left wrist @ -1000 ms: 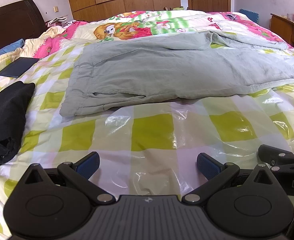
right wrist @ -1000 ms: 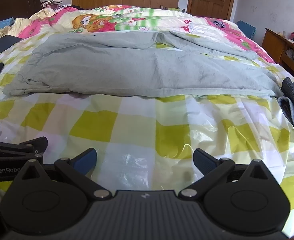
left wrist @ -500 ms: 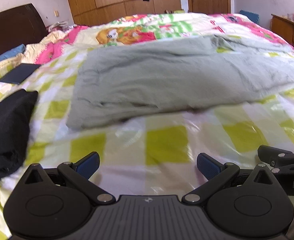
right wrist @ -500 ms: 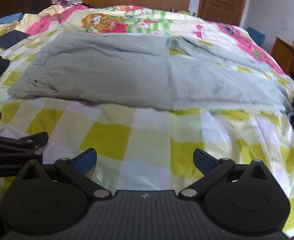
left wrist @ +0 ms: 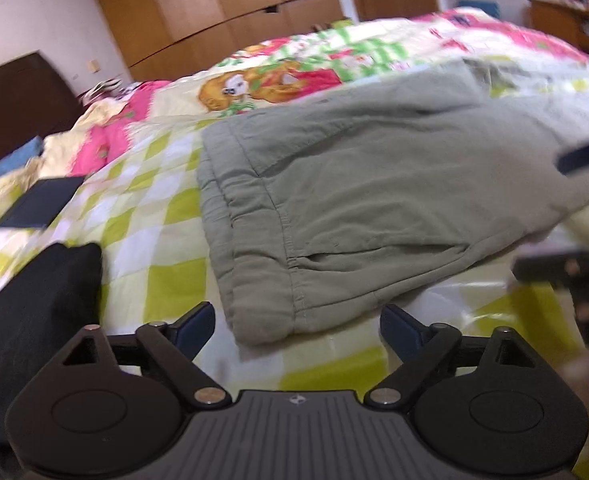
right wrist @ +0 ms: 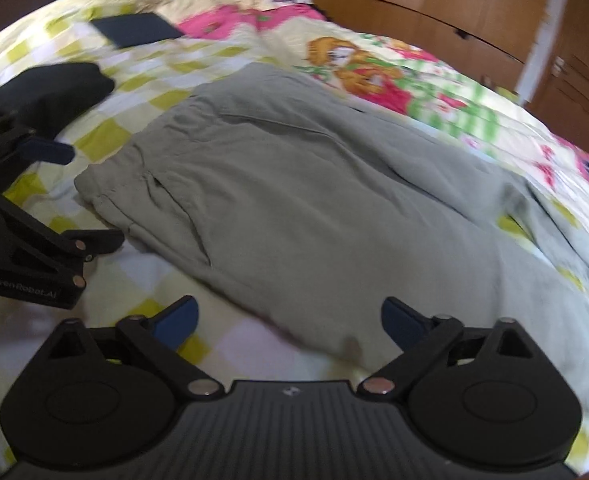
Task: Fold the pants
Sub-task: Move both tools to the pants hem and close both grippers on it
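Observation:
Grey-green pants (left wrist: 374, 200) lie spread flat on the bed, waistband to the left, legs running right. My left gripper (left wrist: 296, 326) is open and empty, its fingertips flanking the near waistband corner (left wrist: 266, 316), just short of it. My right gripper (right wrist: 288, 318) is open and empty, right at the near edge of the pants (right wrist: 314, 200) a little past the waistband. The left gripper (right wrist: 50, 196) also shows at the left of the right wrist view, and the right gripper's fingers (left wrist: 582, 156) show at the right edge of the left wrist view.
The bed has a yellow-green checked plastic cover (left wrist: 166, 288) and a cartoon quilt (left wrist: 294, 68) behind. A black garment (left wrist: 34, 312) lies left of the waistband. A dark flat case (left wrist: 38, 204) lies farther left. A wooden wardrobe (left wrist: 222, 4) and door stand at the back.
Both grippers have moved forward and left toward the waistband end of the pants, which now fill the views. Both stay open. The pants have not moved.

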A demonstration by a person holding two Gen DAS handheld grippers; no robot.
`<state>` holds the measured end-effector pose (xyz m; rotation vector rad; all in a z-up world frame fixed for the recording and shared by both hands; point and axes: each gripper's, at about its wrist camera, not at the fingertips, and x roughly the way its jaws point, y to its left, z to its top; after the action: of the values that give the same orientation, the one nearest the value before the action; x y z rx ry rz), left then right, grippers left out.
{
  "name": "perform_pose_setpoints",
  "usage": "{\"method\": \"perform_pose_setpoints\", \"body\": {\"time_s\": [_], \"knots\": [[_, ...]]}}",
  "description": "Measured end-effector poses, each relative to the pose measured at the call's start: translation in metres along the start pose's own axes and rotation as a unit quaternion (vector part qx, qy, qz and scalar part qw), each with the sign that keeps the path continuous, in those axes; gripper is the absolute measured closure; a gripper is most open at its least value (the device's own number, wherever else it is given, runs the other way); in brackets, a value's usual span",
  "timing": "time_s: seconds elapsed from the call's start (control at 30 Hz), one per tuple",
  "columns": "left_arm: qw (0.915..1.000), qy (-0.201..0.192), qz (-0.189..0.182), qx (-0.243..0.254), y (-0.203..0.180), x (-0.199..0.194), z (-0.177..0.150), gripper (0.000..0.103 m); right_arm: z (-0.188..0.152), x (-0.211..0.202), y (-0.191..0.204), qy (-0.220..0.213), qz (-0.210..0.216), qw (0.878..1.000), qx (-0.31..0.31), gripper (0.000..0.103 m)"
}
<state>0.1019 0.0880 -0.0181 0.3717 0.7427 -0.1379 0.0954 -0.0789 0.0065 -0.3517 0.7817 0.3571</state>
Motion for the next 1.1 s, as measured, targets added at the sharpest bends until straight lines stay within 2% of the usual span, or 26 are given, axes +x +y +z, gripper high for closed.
{"method": "perform_pose_setpoints", "body": {"time_s": [0.03, 0.1, 0.17, 0.23, 0.3, 0.33, 0.37, 0.4, 0.43, 0.53, 0.6, 0.8, 1.1], "knots": [[0.9999, 0.004, -0.003, 0.011, 0.001, 0.005, 0.0, 0.005, 0.004, 0.007, 0.0, 0.002, 0.007, 1.0, -0.007, 0.015], [0.9994, 0.014, -0.031, 0.008, 0.006, 0.013, -0.001, 0.011, 0.011, 0.019, 0.001, 0.014, 0.026, 0.999, -0.015, 0.026], [0.9978, 0.023, -0.061, -0.013, 0.016, 0.017, -0.001, 0.012, 0.015, 0.029, 0.001, 0.028, 0.052, 0.998, -0.017, 0.035], [0.9948, 0.033, -0.089, -0.038, 0.028, 0.022, -0.003, 0.012, 0.019, 0.032, 0.003, 0.033, 0.065, 0.997, -0.022, 0.039], [0.9918, 0.042, -0.103, -0.062, 0.04, 0.026, -0.005, 0.012, 0.018, 0.031, 0.004, 0.038, 0.075, 0.996, -0.027, 0.046], [0.9911, 0.045, -0.104, -0.07, 0.044, 0.026, -0.005, 0.014, 0.019, 0.03, 0.004, 0.04, 0.079, 0.996, -0.028, 0.048], [0.991, 0.042, -0.102, -0.076, 0.047, 0.025, -0.004, 0.022, 0.02, 0.029, 0.004, 0.041, 0.083, 0.995, -0.029, 0.053], [0.9909, 0.039, -0.1, -0.082, 0.049, 0.024, -0.003, 0.035, 0.021, 0.028, 0.005, 0.042, 0.087, 0.995, -0.029, 0.058], [0.99, 0.038, -0.104, -0.088, 0.049, 0.025, -0.001, 0.04, 0.022, 0.028, 0.006, 0.044, 0.088, 0.995, -0.03, 0.058], [0.9921, 0.035, -0.101, -0.067, 0.043, 0.028, 0.002, 0.045, 0.026, 0.03, 0.013, 0.049, 0.083, 0.994, -0.041, 0.061], [0.9921, 0.033, -0.103, -0.063, 0.044, 0.027, 0.002, 0.051, 0.028, 0.03, 0.016, 0.052, 0.086, 0.994, -0.04, 0.067], [0.9907, 0.039, -0.112, -0.067, 0.056, 0.023, -0.003, 0.061, 0.036, 0.033, 0.031, 0.067, 0.1, 0.992, -0.024, 0.082], [0.9923, 0.057, -0.078, -0.077, 0.093, 0.0, -0.034, 0.063, 0.038, 0.018, 0.083, 0.073, 0.161, 0.983, -0.038, 0.084]]}}
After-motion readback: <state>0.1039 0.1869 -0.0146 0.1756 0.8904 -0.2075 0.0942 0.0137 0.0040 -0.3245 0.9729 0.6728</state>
